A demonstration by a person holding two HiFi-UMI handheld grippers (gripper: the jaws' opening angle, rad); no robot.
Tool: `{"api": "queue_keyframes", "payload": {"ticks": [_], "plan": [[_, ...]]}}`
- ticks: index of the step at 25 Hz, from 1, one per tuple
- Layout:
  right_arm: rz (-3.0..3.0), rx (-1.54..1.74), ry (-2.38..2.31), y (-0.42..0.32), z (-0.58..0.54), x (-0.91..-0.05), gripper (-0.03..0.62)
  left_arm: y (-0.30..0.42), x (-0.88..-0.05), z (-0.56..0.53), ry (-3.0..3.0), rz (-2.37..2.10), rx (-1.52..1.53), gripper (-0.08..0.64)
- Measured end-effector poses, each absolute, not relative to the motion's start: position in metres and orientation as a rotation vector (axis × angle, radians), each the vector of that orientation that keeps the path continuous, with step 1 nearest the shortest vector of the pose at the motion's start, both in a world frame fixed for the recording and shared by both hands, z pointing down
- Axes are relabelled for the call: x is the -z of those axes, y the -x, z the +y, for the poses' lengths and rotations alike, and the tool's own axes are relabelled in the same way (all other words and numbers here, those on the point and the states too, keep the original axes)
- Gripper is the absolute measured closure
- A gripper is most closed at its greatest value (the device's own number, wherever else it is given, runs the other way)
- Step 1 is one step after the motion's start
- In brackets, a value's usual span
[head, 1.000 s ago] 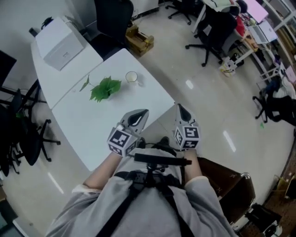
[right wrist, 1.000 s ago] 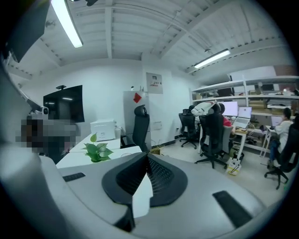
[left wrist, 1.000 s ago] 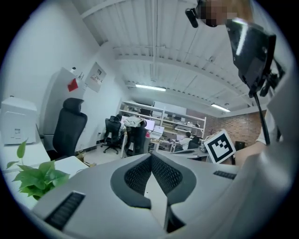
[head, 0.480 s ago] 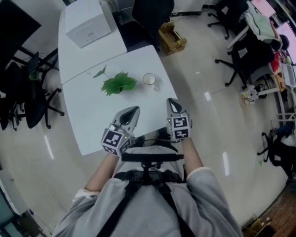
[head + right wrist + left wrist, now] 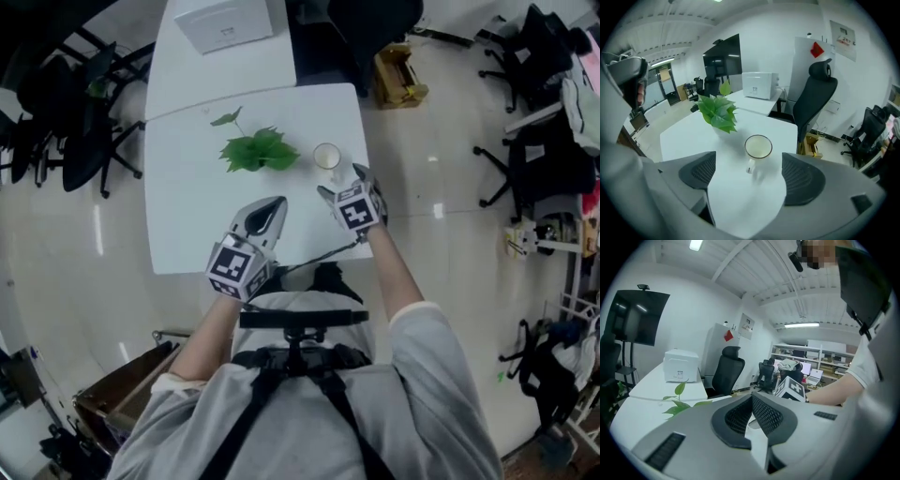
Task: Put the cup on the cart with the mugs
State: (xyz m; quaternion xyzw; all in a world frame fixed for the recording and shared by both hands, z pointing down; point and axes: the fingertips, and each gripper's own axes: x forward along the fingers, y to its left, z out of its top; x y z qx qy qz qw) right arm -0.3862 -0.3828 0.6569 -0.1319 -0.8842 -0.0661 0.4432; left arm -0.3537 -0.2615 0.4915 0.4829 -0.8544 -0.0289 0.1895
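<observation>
**Right gripper opened short of the cup; left gripper idle**

Nearest, the left gripper [image 5: 274, 204] is held low over the near part of the white table [image 5: 183, 234]. Its jaws are pressed together with nothing between them. It is judged to be parked there, clear of the other hand's reach.

A little further out, the right gripper [image 5: 750, 174] is tilted down over the table's right side. Its jaws have just been opening and stand wide apart. Only bare tabletop is seen between the pads, so nothing is grasped. The wide gap is judged to be set for the cup's width.

Just beyond the tips, the cup [image 5: 758, 146] stands upright on the table near its right edge, untouched. What looks like its handle is turned toward the gripper.

Left of the cup, near but apart, a leafy plant [image 5: 260, 150] is noted.

Beyond these, a white box [image 5: 223, 21] sits on a second table, and a black office chair [image 5: 813, 101] stands behind.

No cart with mugs can be made out in any view. The carry is judged not yet begun.
</observation>
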Motion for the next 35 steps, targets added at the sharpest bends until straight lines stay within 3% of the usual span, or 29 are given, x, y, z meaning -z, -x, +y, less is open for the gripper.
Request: {"api": "queue_keyframes", "payload": {"ticks": [8,22,25,35], "plan": [[-1.985,0.278,0.399,0.428,-0.388,-0.706,0.117,0.377,-0.517,-0.253,-1.252,-2.434,0.088,0.557],[-1.814,0.487,0.444,0.47,-0.388,-0.745,0.107,0.391,-0.531,-0.254,-1.209,-2.445,0.121,0.557],[-1.781,0.501,0.463,0.469,-0.386,-0.751,0.181,0.392,-0.534,-0.248,-1.198,-2.443,0.13,0.555],[-1.77,0.521,0.463,0.469,-0.387,-0.75,0.181,0.386,-0.537,-0.239,-1.167,-2.429,0.161,0.555]]}}
